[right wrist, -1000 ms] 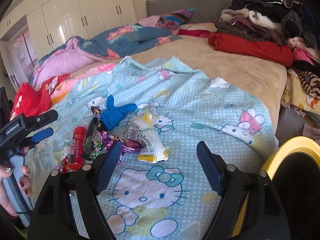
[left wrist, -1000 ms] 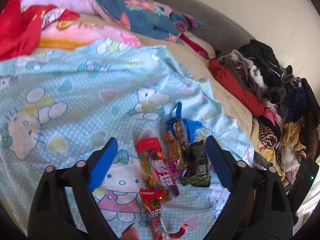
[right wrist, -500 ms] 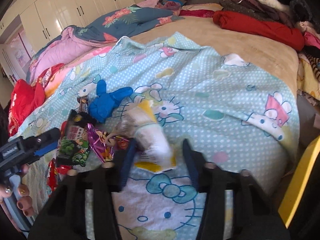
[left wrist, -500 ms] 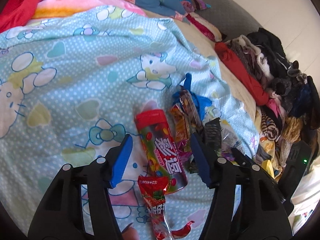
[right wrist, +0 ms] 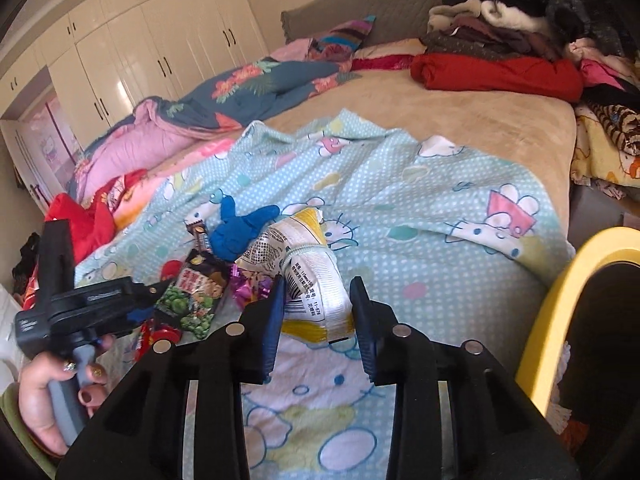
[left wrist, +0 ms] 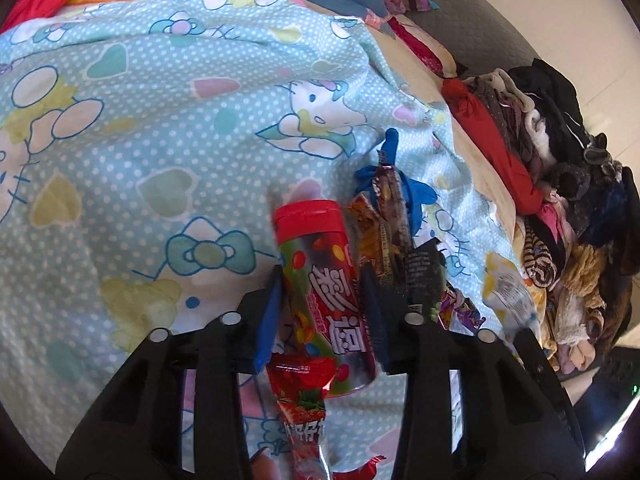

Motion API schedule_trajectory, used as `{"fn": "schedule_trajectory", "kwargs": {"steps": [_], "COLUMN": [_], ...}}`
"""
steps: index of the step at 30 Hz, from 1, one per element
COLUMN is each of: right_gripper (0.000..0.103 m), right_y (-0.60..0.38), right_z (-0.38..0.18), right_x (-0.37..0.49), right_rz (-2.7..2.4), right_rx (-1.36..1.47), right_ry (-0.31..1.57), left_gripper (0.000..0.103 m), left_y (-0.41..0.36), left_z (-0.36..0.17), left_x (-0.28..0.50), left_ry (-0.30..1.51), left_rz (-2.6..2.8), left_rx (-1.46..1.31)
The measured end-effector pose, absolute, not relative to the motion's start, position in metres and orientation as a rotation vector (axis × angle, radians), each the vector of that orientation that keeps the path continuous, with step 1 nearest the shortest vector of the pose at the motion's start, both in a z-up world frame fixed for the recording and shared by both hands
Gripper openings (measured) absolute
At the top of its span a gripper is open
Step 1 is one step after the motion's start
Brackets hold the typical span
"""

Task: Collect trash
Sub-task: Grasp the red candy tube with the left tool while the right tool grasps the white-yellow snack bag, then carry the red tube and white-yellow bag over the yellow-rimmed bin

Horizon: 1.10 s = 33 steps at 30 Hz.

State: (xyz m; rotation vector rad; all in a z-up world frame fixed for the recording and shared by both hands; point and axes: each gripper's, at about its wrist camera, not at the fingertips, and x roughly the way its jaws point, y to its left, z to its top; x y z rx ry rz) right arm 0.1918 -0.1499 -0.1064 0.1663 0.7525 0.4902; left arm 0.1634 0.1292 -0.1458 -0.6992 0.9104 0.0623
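A: Left gripper [left wrist: 322,306]?
B: Jaws just closing, now narrowed around the candy tube [left wrist: 320,292] with the red cap; blue pads against both sides of it. Tube lying on the cartoon-cat bedsheet [left wrist: 120,128], cap pointing away.

A: Right gripper [right wrist: 318,312]?
B: Jaws drawn in too, pressing on the crumpled white and yellow wrapper [right wrist: 310,276], also on the sheet.

A: Other trash?
B: Clustered between the two: a red candy packet [left wrist: 306,400] just below the tube, a dark green-pea snack bag [right wrist: 196,294], shiny purple wrappers [right wrist: 250,286], a brown bar wrapper [left wrist: 390,200] across a blue glove [right wrist: 240,232].

A: Anything else?
B: A hand [right wrist: 52,404] gripping the left tool's handle at the lower left. Yellow bin rim [right wrist: 560,320] at the right edge. Clothes pile [right wrist: 520,12] at the far side of the bed.
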Motion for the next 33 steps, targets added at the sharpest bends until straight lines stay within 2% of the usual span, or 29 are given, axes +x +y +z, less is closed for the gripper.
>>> {"fn": "schedule_trajectory", "kwargs": {"steps": [14, 33], "right_gripper": [0.031, 0.031], "right_y": [-0.163, -0.179], "right_z": [-0.092, -0.065], "right_x": [0.163, 0.144], "right_rz": [0.527, 0.553], "right_rx": [0.194, 0.207], "right_ry": [0.737, 0.687], "left_gripper": [0.029, 0.029], "left_y": [0.117, 0.078], "left_z": [-0.084, -0.042], "left_x": [0.15, 0.142], "left_ry": [0.722, 0.653], "left_rz": [-0.005, -0.087], "left_rx": [-0.651, -0.559]}}
